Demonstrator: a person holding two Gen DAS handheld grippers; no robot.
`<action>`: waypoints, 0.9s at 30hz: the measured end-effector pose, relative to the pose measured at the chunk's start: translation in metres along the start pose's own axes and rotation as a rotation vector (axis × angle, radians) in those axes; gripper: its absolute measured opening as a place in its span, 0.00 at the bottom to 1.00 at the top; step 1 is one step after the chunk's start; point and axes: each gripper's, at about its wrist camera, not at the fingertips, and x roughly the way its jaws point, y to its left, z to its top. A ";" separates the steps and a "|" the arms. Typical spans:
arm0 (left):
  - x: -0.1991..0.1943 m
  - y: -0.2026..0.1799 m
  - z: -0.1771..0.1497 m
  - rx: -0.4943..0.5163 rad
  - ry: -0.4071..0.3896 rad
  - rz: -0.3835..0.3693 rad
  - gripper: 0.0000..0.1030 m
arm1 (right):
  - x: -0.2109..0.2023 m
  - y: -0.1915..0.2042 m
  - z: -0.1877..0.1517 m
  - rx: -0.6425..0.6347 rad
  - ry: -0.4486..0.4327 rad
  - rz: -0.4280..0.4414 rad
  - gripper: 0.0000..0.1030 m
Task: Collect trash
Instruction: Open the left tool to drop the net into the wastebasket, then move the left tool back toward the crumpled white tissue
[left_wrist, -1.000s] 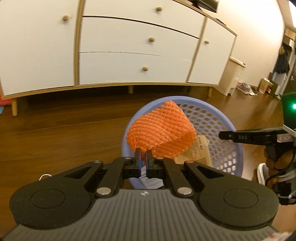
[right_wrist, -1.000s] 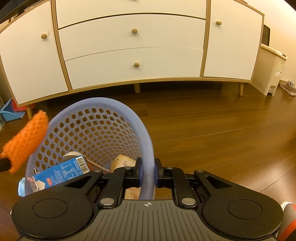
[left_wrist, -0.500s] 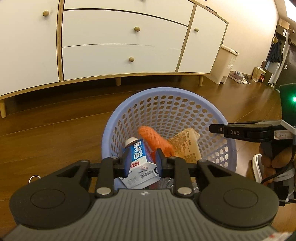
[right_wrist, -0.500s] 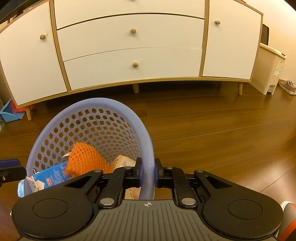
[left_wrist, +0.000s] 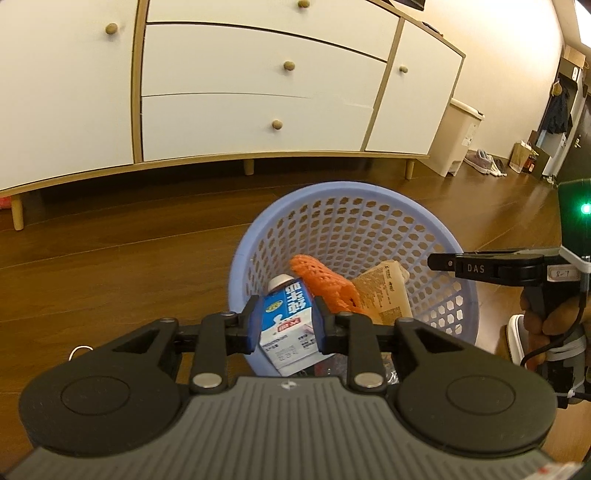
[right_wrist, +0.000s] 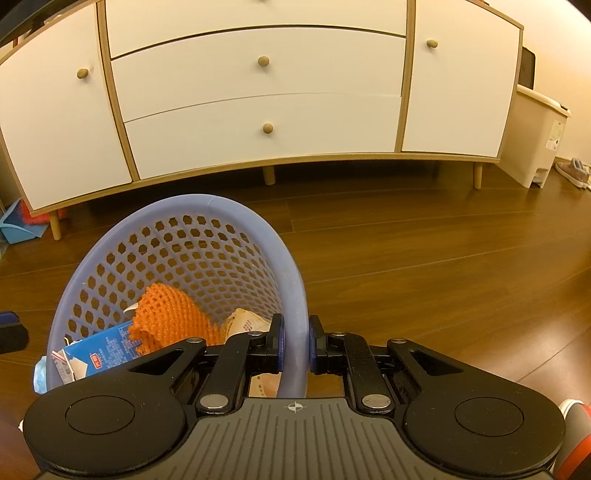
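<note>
A lavender mesh basket (left_wrist: 354, 192) stands on the wood floor. Inside it lie an orange foam net (left_wrist: 325, 282), a blue and white milk carton (left_wrist: 290, 325) and a brown paper wrapper (left_wrist: 384, 291). My left gripper (left_wrist: 284, 325) hangs open over the basket's near rim with nothing between its fingers. In the right wrist view the same basket (right_wrist: 177, 206) holds the orange net (right_wrist: 166, 314) and the carton (right_wrist: 99, 354). My right gripper (right_wrist: 295, 345) is shut on the basket's rim (right_wrist: 295, 295). That right gripper (left_wrist: 491, 267) also shows at the basket's right side in the left wrist view.
A white sideboard (left_wrist: 240, 81) with wooden knobs and legs runs along the back wall. A cream bin (left_wrist: 458, 136) stands at its right end, with shoes (left_wrist: 484, 164) beyond. A blue dustpan (right_wrist: 18, 225) sits under the sideboard's left end. A person's hand (left_wrist: 554, 314) holds the right gripper.
My left gripper opened and let go of the orange net, which dropped into the basket onto the carton. The left gripper then drew back a little. The right gripper kept its hold on the rim.
</note>
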 end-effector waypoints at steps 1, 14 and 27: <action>-0.003 0.002 0.000 -0.002 -0.004 0.004 0.23 | 0.000 0.000 0.000 0.000 0.000 0.000 0.09; -0.060 0.053 -0.035 -0.091 -0.024 0.134 0.26 | 0.000 0.000 0.000 0.001 -0.001 0.001 0.09; -0.101 0.111 -0.101 -0.203 0.073 0.351 0.27 | 0.000 0.001 -0.001 -0.004 0.000 -0.005 0.09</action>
